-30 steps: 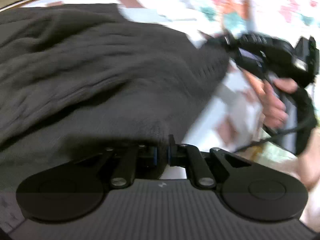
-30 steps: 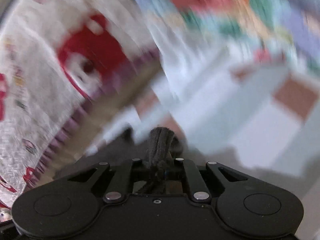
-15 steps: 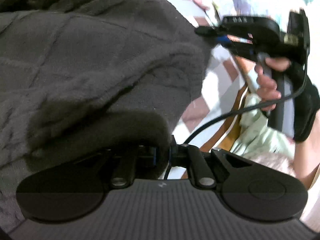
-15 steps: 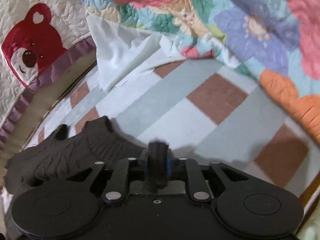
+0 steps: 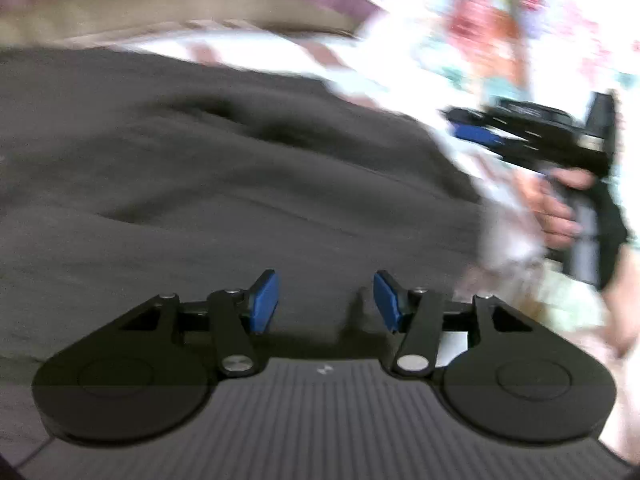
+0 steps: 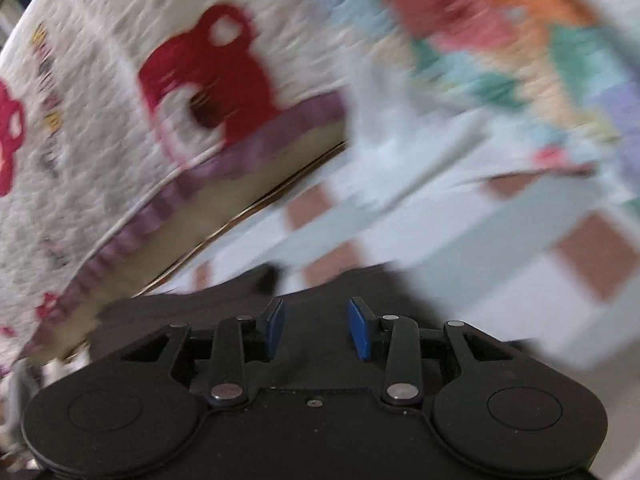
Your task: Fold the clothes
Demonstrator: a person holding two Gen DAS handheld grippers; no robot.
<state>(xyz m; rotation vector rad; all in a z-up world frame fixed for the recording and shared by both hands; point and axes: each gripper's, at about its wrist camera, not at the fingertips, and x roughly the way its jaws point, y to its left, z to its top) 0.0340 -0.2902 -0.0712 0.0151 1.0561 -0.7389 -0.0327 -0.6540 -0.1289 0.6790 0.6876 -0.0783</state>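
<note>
The sweater (image 5: 224, 184) lies spread on the checked sheet (image 6: 500, 264), reaching toward the bed's far edge. Beyond that edge hangs the bear quilt (image 6: 120, 100). The floral quilt (image 6: 520, 40) lies at the sheet's far right corner.

A home bedroom. A checked bedsheet (image 6: 500, 248) is spread out, with a floral quilt (image 6: 500, 40) and a bear-print quilt (image 6: 120, 100) beside it.

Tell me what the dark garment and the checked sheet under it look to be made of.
The dark garment looks like thick, soft knit, maybe wool or acrylic: matte charcoal surface, rounded heavy folds. Motion blur hides the stitch pattern. The checked sheet looks like thin woven cotton or a blend: flat and matte, with printed pale and brown squares. Neither fibre can be settled from these views.
</note>
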